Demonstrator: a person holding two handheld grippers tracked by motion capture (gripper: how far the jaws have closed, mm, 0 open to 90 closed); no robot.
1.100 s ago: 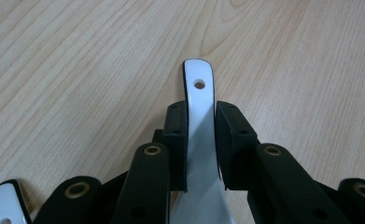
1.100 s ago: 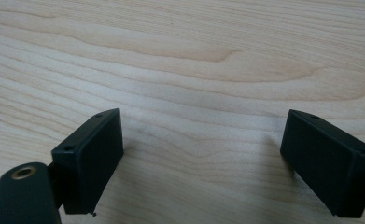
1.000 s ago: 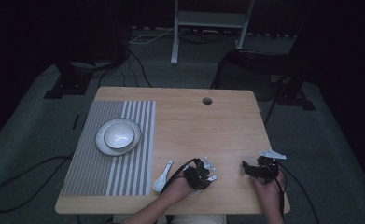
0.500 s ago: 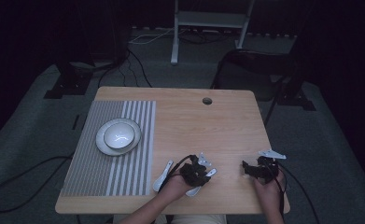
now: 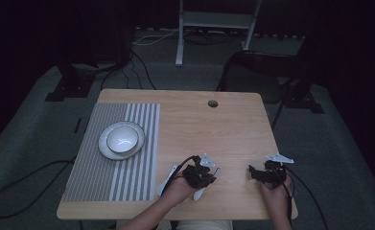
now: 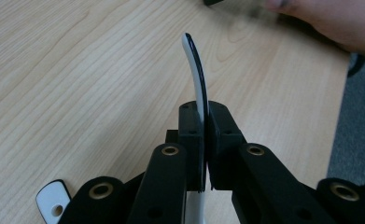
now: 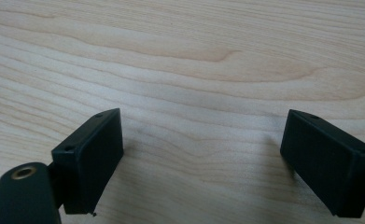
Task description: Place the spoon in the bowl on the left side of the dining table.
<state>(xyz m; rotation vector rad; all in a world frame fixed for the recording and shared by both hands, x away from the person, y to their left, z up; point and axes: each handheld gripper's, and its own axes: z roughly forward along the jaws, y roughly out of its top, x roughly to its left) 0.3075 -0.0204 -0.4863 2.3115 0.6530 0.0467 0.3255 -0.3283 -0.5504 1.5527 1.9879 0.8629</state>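
Item 1. Left tongs (image 6: 203, 140): closing tight on a white spoon (image 6: 196, 70), the jaws pinching its thin edge-on body. The spoon's curved length is rising ahead of the jaws above the table (image 6: 77, 70). A second white piece with a small hole (image 6: 53, 203) is lying on the wood just left of and below the tongs; whether it belongs to the same spoon cannot be told. In the high view, the left tongs (image 5: 199, 173) are sitting near the table's front edge, white spoon parts (image 5: 167, 178) showing on either side of them.

Item 2. Right tongs (image 7: 203, 154): standing wide, holding nothing, bare wood lying between the jaws. In the high view they (image 5: 264, 173) are resting well to the right of the left tongs.

Item 3. Bowl on plate (image 5: 121, 140): sitting on a striped mat (image 5: 99, 182), well away from the left tongs, to their far left.

Item 4. Person's other hand (image 6: 329, 21): showing beyond the spoon tip, ahead and right of the left tongs.
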